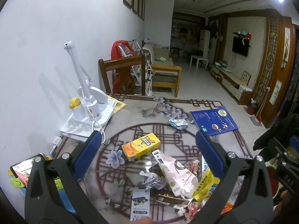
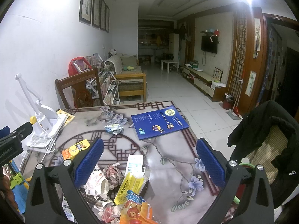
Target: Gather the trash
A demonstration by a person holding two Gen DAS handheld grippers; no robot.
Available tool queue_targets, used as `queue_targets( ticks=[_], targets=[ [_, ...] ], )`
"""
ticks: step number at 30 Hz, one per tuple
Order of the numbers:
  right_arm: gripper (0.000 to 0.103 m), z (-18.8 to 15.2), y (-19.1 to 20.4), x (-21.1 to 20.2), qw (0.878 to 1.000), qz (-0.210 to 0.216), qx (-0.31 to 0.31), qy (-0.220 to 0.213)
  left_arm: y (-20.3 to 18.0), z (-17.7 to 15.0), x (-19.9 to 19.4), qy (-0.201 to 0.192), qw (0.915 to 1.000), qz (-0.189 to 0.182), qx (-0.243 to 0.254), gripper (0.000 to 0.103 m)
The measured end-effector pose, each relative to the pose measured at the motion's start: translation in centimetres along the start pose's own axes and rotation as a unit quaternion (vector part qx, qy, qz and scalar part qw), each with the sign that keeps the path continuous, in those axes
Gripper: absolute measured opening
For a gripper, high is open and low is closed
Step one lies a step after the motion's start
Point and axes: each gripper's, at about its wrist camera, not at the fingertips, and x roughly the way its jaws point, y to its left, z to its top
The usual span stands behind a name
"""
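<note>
Patterned tabletop (image 1: 168, 112) lay under your left gripper (image 1: 147, 143) and right gripper (image 2: 149, 149), both spread apart and empty. Wrappers (image 1: 179, 175) sat between the fingers; a shallow pinch could scatter that loose pile.

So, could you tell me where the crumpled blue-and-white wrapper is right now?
The crumpled wrapper lies apart from the main trash pile, toward the table's far side, just left of the blue book in both views.

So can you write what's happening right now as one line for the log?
left tool: open, empty | right tool: open, empty | trash pile: on table, untouched | yellow snack box: beside pile
</note>
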Motion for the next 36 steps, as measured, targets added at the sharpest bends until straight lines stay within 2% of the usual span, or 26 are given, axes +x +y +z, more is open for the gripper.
queue_targets(
  ticks=[31, 36],
  targets=[
    [0.096, 0.0, 0.1, -0.2, 1.0, -0.002, 0.004, 0.002, -0.3, -0.4, 0.1, 0.008, 1.0, -0.003, 0.0, 0.099],
    [0.096, -0.7, 0.1, 0.3, 1.0, 0.0, 0.005, 0.013, 0.4, -1.2, 0.4, 0.008, 0.9994, -0.029, -0.016, 0.099]
  ],
)
